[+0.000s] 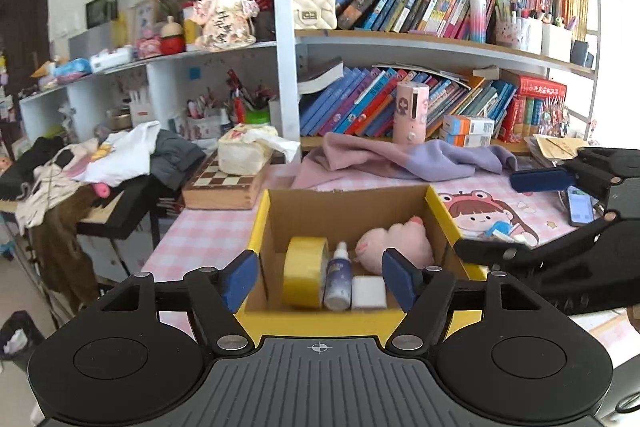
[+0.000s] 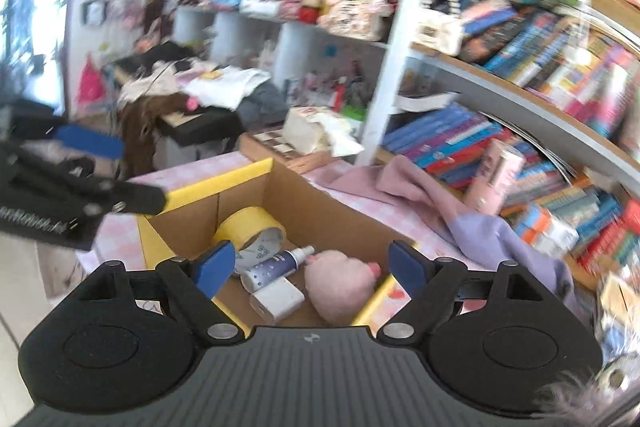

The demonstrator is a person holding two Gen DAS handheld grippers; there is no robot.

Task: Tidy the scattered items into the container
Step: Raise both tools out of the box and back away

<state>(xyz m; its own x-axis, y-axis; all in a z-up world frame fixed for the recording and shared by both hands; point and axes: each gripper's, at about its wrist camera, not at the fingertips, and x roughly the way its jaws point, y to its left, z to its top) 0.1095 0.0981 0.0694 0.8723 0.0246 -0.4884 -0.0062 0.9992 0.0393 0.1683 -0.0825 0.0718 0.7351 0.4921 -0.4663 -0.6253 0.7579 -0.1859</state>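
A: Contents of the cardboard box [image 1: 348, 205], counted: one roll of yellow tape [image 1: 305, 271], one small spray bottle [image 1: 339, 277], one white block [image 1: 369, 291], one pink plush toy [image 1: 394, 241]. Four items, all just ahead of and below the left tool [image 1: 320, 281].

B: Agreed from the other side. Same four lay directly beyond the right tool [image 2: 308, 267]: tape [image 2: 250, 233], bottle [image 2: 276, 263], white block [image 2: 278, 297], plush [image 2: 340, 285].

A: Tool state?

B: Both stood with pads apart and nothing between them. Neither touched the box.

A: Handling notes. Plush looked soft and light; a pinch across the body would hold, it would squash. Tape looked stiff and light; it stood on edge, so best taken across its rim wall.

B: Bottle looked smooth, likely slippery, and lay tilted against the tape. Take it at mid-body, across the width. White block looked rigid with flat faces; the easiest grip of the lot.

A: Anything loose on the worktop [image 1: 200, 231]?

B: One phone [image 1: 580, 205] beyond the right tool in the left view, one lilac cloth [image 1: 400, 159] behind the box. Whether they belonged to the job, I couldn't tell.
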